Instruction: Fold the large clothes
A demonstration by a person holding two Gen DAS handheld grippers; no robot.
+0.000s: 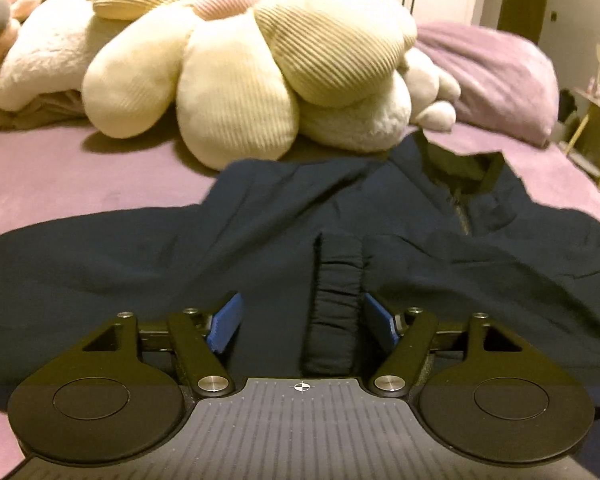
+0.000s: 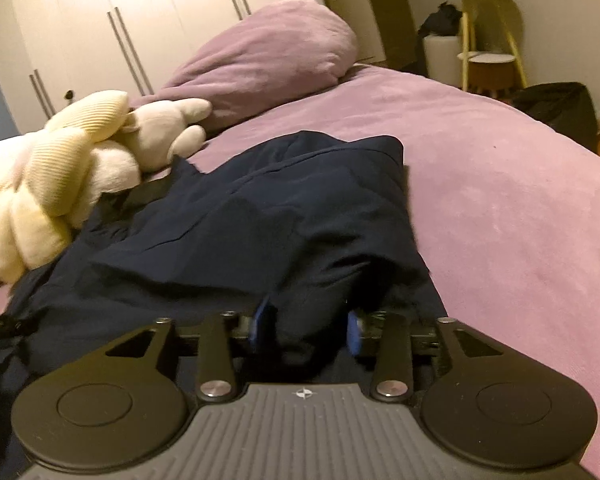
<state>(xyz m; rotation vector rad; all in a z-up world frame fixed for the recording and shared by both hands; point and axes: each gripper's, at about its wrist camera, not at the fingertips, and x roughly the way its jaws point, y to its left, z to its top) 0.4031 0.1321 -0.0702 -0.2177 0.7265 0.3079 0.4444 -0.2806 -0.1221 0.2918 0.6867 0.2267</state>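
Mostly flat navy jacket (image 1: 260,232), rumpled, sleeve cuff (image 1: 336,292) folded inward.

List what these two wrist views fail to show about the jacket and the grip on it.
- Right gripper, right wrist view: dark cloth bunches between the jaws; whether they pinch it is unclear, blurred.
- Jacket, left wrist view: its near hem is hidden behind the left gripper; the sleeve is cut off at the left edge.
- Elastic cuff: lies between the open jaws; contact cannot be told.
- Zipper: too dim to read.
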